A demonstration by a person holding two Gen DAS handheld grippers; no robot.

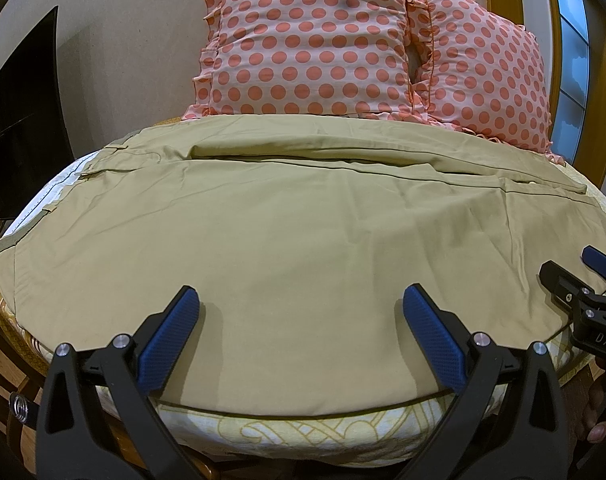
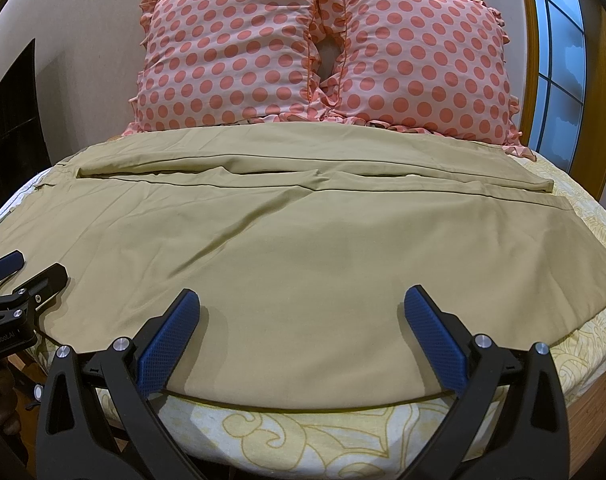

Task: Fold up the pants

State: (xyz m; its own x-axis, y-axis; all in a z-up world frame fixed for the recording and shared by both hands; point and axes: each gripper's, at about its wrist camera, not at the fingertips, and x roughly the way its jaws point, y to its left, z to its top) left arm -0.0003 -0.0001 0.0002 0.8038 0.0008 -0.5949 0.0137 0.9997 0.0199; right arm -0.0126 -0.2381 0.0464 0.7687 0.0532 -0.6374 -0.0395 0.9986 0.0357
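Observation:
Khaki pants [image 1: 287,224] lie spread flat across the bed, waistband at the left, legs running to the right; they also fill the right wrist view [image 2: 311,240]. My left gripper [image 1: 301,304] is open and empty, its blue-padded fingers just above the near hem of the pants. My right gripper [image 2: 301,304] is open and empty over the near edge further right. The right gripper shows at the right edge of the left wrist view [image 1: 575,280], and the left gripper shows at the left edge of the right wrist view [image 2: 27,272].
Two pink polka-dot pillows [image 1: 315,40] [image 2: 423,56] lean against the wall behind the pants. A cream and yellow patterned bedsheet [image 2: 303,432] covers the mattress. A window [image 2: 559,60] is at the right, dark furniture [image 1: 19,120] at the left.

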